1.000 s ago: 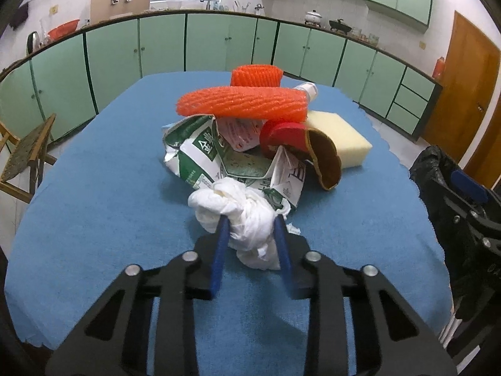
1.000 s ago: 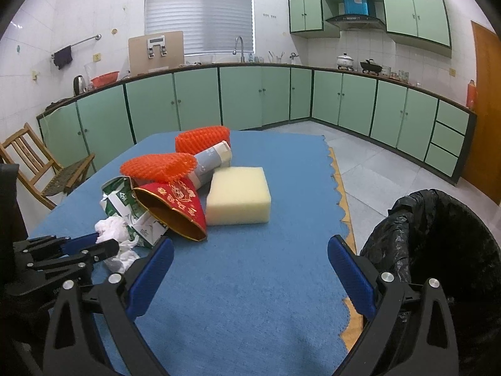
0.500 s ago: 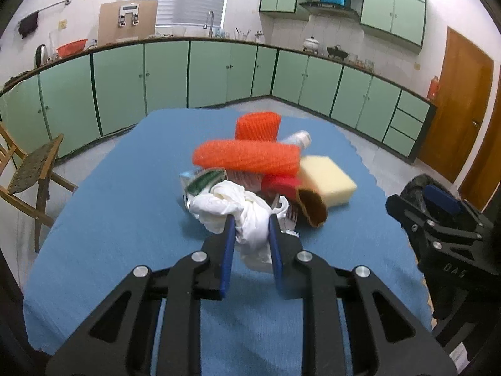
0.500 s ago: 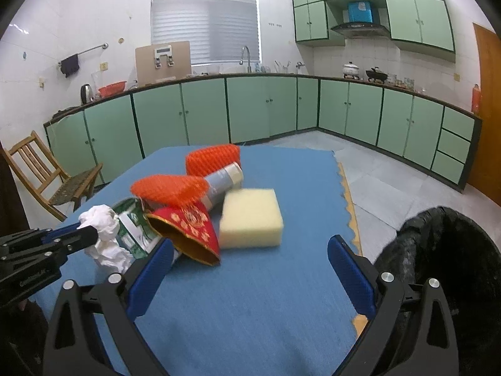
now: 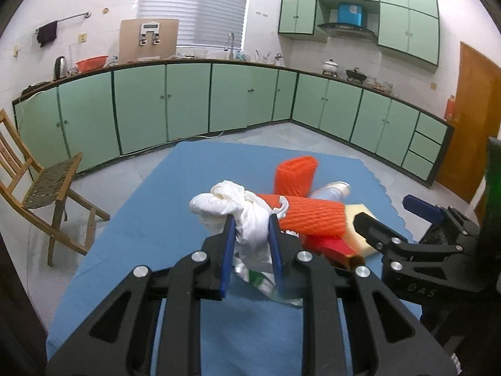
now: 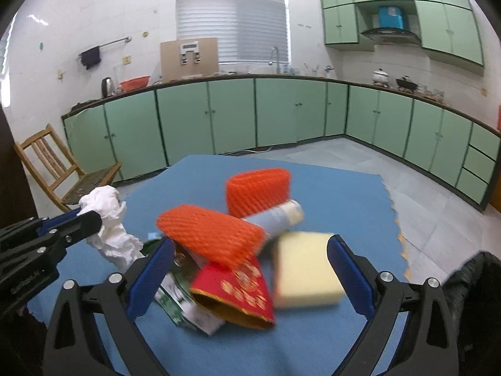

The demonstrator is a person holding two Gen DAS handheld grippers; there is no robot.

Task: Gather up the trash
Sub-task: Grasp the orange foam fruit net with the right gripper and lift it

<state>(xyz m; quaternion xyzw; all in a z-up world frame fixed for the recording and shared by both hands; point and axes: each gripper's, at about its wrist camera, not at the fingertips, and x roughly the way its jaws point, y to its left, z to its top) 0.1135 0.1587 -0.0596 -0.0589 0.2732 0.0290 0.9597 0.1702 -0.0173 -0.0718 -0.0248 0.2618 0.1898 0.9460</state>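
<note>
Your left gripper (image 5: 250, 235) jaws clamp the white tissue wad (image 5: 238, 210); right gripper (image 6: 250, 260) jaws gape. Next: carry it to the black bag (image 6: 476, 282) at 3 o'clock.

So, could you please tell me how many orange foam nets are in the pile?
2. One orange foam net lies on top of the pile at the front; the other orange foam net stands behind it. More could be hidden underneath.

Left hand-held gripper (image 5: 249, 219): lower centre of its own view, blue fingers (image 5: 227, 244) drawn narrow and clamped on white material. Right hand-held gripper (image 6: 250, 244): bottom of its own view, blue fingers (image 6: 347, 274) spread wide, gripping nothing.
</note>
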